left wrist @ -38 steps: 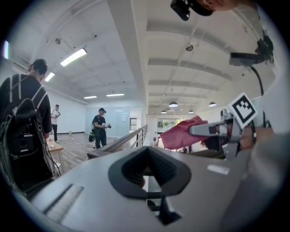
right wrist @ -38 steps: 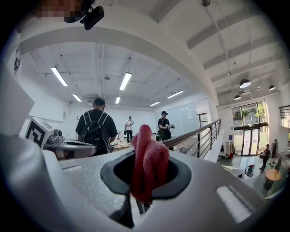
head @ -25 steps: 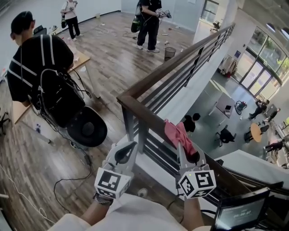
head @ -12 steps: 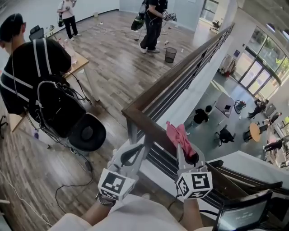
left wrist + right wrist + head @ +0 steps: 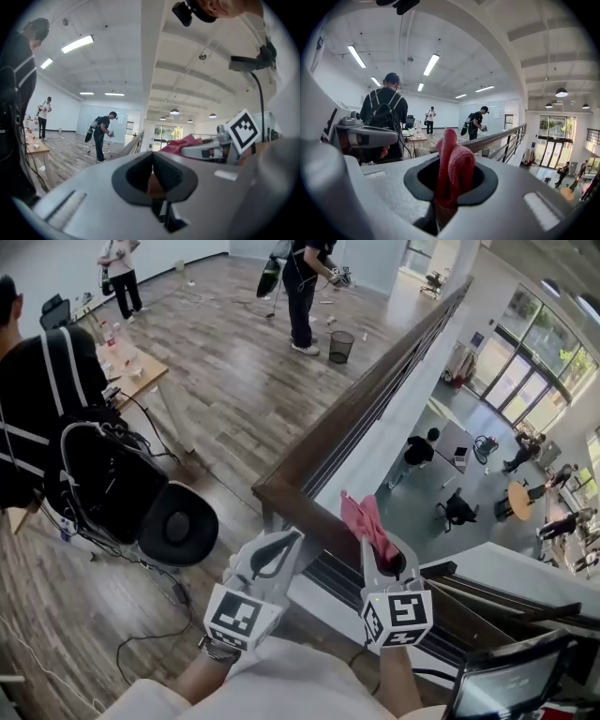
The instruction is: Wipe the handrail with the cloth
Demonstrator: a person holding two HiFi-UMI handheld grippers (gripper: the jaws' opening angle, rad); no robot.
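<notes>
Right gripper (image 5: 384,557): fingers clenched on the cloth (image 5: 453,169), a pink bunched fold pinched between the dark pads and standing up past the tips
Cloth's place: in the head view it spreads forward from the right fingers and lies over the top of the handrail (image 5: 356,399), on the near run just past the corner; actual contact with the wood is too small to confirm
Left gripper (image 5: 279,547): fingers closed together with nothing between them; only a sliver of brown wood shows in the gap behind the pads
Left gripper's place: just beside the right one, its tips at the corner of the handrail above the corner post; touching or not cannot be told
Handrail's run: dark brown wood on black bars, leading from the corner away to the upper right, with an open drop to a lower floor on its right side
Behind the left gripper: a black chair (image 5: 178,524) and a person in black (image 5: 47,381) with a backpack (image 5: 103,474), cables trailing over the wooden floor
Further out: a counter (image 5: 150,376) with small items at the left, a black bin (image 5: 341,345) near the rail, and a person (image 5: 302,282) standing just beyond it holding equipment
Lower right edge: a dark screen (image 5: 506,679)
</notes>
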